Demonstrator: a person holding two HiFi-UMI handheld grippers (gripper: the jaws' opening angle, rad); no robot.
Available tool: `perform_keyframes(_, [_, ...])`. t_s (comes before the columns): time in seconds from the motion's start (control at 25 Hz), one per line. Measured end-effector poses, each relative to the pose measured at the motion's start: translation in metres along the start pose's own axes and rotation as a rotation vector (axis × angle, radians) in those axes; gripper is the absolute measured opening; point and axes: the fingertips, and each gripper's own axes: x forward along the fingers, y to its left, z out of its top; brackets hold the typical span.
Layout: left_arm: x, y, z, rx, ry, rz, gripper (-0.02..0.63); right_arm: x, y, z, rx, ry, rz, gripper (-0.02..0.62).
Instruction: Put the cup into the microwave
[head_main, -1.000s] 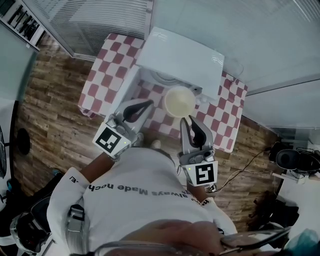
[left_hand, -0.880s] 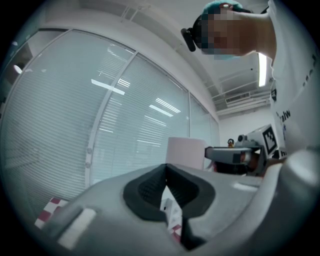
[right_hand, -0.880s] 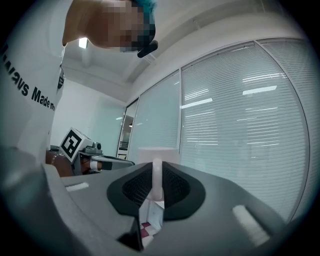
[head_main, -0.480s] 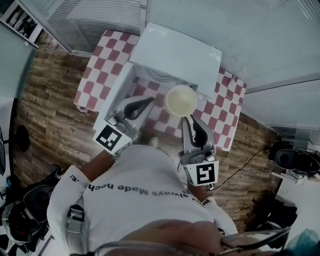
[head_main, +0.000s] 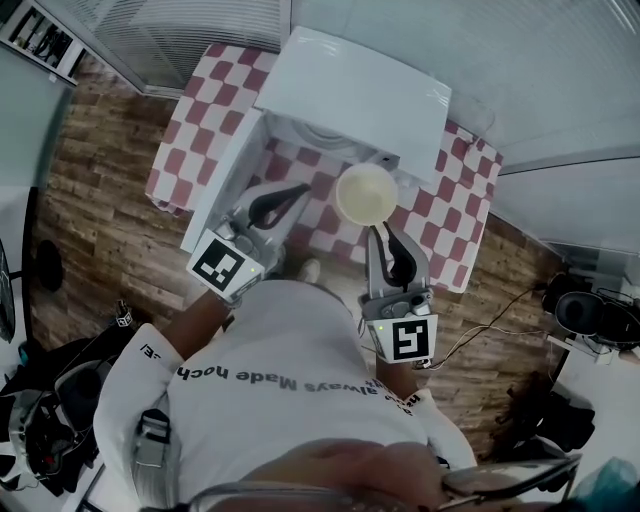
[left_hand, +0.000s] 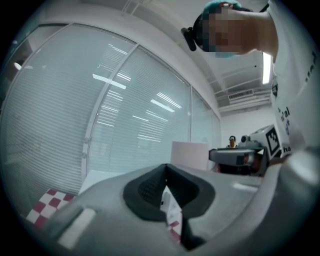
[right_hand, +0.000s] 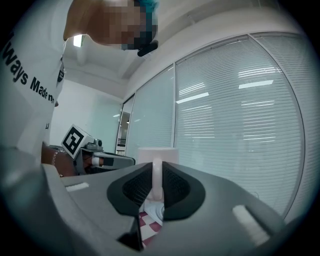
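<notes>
We see cup carried by its handle, right gripper clamped on handle, cup mouth up. Cup hangs over checkered table, just near side of open microwave. Microwave door swung out at left. Left gripper just right of door, jaws pressed together, empty.

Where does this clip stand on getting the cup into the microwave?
Done: the microwave door stands open, and the right gripper is shut on the cup by its handle. In hand: the cup is held just in front of the opening, over the checkered tablecloth, not yet inside. The left gripper is shut and empty beside the door. Left: carry the cup in, set it down, release.
</notes>
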Motion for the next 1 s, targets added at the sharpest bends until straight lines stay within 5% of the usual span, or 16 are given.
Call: perform_keyframes(1.0, [0.021,0.025,-0.062,-0.021,0.029,-0.005,0.003,0.035,-0.006,-0.076,0.037,0.054,-0.036,0.041])
